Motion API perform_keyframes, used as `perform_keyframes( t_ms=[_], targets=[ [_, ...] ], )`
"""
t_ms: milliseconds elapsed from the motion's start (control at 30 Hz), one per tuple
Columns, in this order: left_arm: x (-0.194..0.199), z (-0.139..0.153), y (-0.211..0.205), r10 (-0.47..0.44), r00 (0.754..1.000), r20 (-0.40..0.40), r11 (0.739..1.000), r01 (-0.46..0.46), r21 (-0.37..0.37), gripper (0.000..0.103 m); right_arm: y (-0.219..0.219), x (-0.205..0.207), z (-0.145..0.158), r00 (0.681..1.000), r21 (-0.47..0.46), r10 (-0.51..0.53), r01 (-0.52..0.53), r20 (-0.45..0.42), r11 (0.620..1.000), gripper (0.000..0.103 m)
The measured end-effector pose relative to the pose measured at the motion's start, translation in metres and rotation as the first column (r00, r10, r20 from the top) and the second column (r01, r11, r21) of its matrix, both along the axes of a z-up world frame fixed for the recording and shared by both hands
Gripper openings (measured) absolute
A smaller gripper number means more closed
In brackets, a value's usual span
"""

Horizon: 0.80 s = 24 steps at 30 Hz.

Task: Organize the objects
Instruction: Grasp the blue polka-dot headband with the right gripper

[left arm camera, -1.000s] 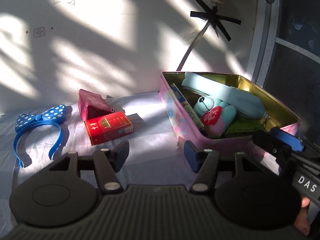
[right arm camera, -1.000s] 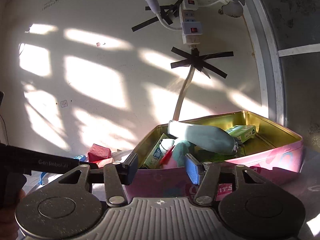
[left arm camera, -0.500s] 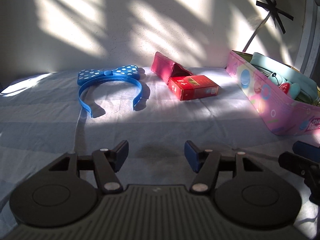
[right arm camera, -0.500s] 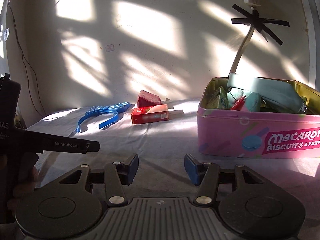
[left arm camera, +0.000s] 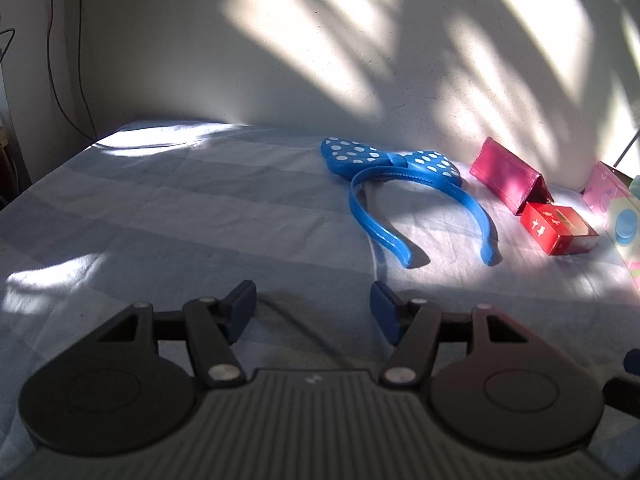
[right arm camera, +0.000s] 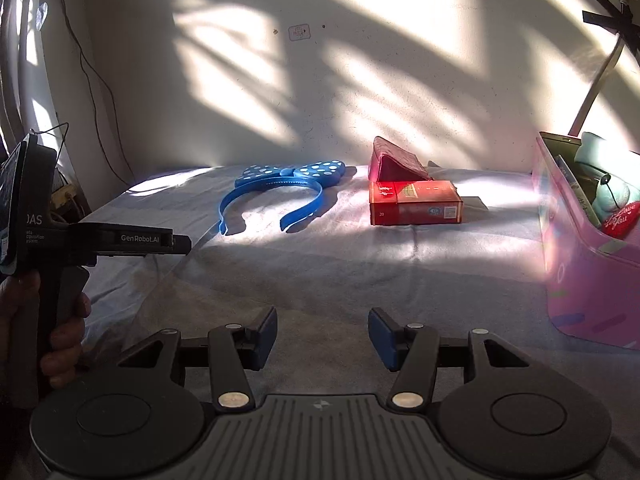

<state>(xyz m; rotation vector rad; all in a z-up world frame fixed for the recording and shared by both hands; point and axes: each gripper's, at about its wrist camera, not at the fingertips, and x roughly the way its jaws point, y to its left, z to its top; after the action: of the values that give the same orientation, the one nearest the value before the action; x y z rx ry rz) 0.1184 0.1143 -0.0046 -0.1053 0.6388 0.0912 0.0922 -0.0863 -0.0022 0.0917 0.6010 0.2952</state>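
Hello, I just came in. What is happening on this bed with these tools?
A person holds two tongs and is tidying small things into a pink biscuit tin, which already has a teal plush toy inside. Right now the left tongs and the right tongs are both open and hold nothing. A blue polka-dot bow headband, a red cardboard box and a dark pink pouch lie on the pale blue sheet.

A pale blue cloth (left arm camera: 200, 216) covers the surface below a sunlit wall (right arm camera: 248, 92) with black tape (right arm camera: 612, 20).
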Motion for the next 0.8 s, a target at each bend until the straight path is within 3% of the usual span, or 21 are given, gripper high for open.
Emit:
perform_keyframes(
  t_ms=[67, 167, 267, 400, 600, 667, 733, 800],
  targets=[
    [0.0, 0.003, 0.013, 0.026, 1.0, 0.017, 0.998, -0.025, -0.059, 0.065, 0.017, 0.016, 0.004, 1.0, -0.017, 0.018, -0.017, 0.014, 1.0, 0.051],
    [0.0, 0.005, 0.021, 0.076, 0.997, 0.021, 0.997, -0.075, -0.036, 0.065, 0.038, 0.038, 0.008, 0.999, -0.037, 0.033, -0.032, 0.029, 0.999, 0.05],
    [0.003, 0.006, 0.029, 0.092, 0.996, 0.01, 0.994, -0.092, -0.063, 0.065, 0.053, 0.06, 0.008, 0.999, -0.054, 0.023, -0.021, 0.034, 0.998, 0.05],
    [0.005, 0.006, 0.037, 0.104, 0.995, 0.0, 0.992, -0.104, -0.078, 0.067, 0.058, 0.089, 0.006, 0.999, -0.063, -0.034, 0.035, 0.028, 0.997, 0.05],
    [0.007, 0.004, 0.034, 0.096, 0.995, -0.002, 0.994, -0.096, -0.047, 0.069, 0.063, 0.141, -0.005, 0.99, -0.06, -0.132, 0.129, -0.047, 0.99, 0.05],
    [0.007, 0.004, 0.034, 0.094, 0.996, -0.001, 0.995, -0.094, -0.044, 0.07, 0.071, 0.15, -0.007, 0.991, -0.112, -0.13, 0.127, -0.023, 0.986, 0.045],
    [0.007, 0.004, 0.034, 0.093, 0.996, -0.001, 0.995, -0.093, -0.04, 0.07, 0.079, 0.149, -0.007, 0.995, -0.144, -0.098, 0.096, -0.006, 0.985, 0.017],
    [0.008, 0.004, 0.034, 0.091, 0.996, -0.001, 0.995, -0.091, -0.036, 0.071, 0.082, 0.144, -0.006, 0.996, -0.167, -0.089, 0.088, 0.006, 0.982, 0.015]
  ],
)
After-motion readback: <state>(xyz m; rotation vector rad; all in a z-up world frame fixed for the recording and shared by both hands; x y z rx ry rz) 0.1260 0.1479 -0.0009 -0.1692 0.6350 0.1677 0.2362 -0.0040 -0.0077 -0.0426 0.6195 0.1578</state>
